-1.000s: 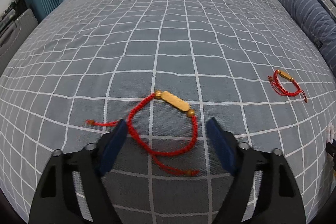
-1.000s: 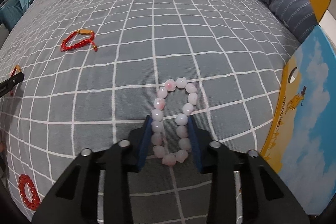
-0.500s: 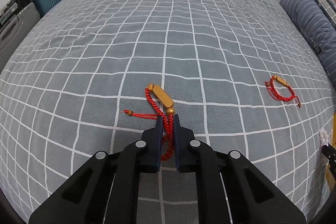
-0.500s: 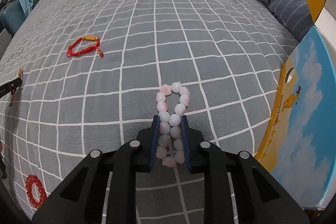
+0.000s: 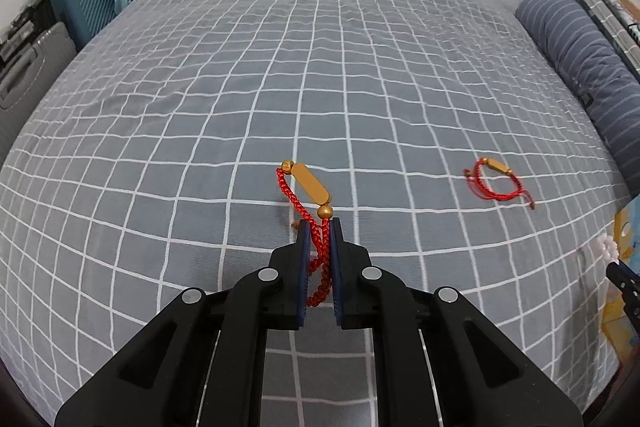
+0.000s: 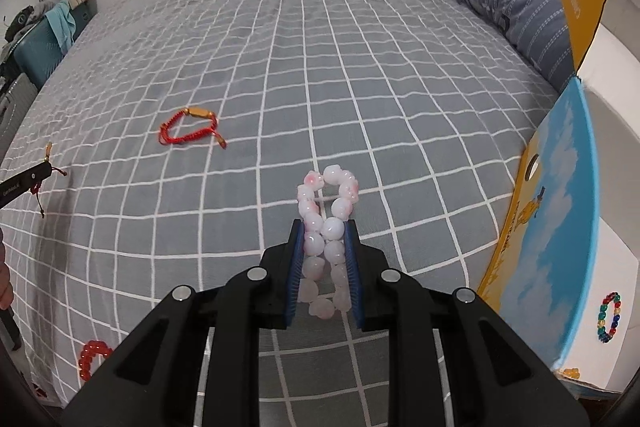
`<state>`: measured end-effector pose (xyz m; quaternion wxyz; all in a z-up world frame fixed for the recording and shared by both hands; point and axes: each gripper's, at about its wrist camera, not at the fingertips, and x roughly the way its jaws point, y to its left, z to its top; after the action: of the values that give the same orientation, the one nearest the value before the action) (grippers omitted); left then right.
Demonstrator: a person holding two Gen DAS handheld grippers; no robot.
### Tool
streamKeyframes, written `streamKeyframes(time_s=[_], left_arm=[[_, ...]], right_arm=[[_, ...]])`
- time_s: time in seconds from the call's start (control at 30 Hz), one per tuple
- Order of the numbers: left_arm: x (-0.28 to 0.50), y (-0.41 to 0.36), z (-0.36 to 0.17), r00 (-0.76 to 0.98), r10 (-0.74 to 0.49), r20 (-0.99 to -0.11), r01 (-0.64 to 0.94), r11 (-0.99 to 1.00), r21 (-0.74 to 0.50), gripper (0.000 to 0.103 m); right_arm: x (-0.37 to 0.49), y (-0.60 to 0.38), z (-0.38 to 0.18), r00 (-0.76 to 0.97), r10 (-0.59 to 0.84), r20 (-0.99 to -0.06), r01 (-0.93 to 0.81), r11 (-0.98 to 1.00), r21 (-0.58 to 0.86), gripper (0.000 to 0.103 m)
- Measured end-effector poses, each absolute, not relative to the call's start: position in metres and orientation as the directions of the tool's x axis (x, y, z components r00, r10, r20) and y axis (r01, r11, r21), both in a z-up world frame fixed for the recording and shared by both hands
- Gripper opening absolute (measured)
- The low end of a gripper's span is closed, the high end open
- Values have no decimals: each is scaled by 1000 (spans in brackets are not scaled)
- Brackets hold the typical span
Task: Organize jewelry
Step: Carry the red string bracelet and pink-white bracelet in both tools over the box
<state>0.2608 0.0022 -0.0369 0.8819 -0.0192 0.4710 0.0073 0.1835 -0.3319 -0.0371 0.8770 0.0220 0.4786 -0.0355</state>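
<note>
Both grippers now hold their catch above the checked bedspread (image 5: 320, 67): the left gripper (image 5: 319, 227), wide open a second ago, is clamped on the red cord bracelet (image 5: 304, 195); the right gripper (image 6: 323, 227) pinches the pink bead bracelet (image 6: 326, 211), jaws tightened further. A second red cord bracelet (image 5: 498, 181) lies apart.

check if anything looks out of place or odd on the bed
Nothing is damaged. Loose pieces remain scattered on the checked bedspread: a second red cord bracelet and a red bead bracelet near the edge.
</note>
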Motion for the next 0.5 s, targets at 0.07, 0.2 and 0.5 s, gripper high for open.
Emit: streamKeyframes(time_s=[0.07, 0.2, 0.5], left_arm=[[258, -1, -32, 560, -7, -829, -24, 999, -25, 9], [254, -5, -24, 564, -18, -825, -11, 1000, -29, 9], [240, -25, 8, 600, -51, -798, 44, 999, -31, 9]], right_arm=[[183, -331, -34, 544, -41, -838, 82, 997, 4, 19], [181, -331, -26, 556, -35, -830, 79, 997, 10, 19], [172, -330, 0, 599, -35, -800, 73, 997, 11, 19]])
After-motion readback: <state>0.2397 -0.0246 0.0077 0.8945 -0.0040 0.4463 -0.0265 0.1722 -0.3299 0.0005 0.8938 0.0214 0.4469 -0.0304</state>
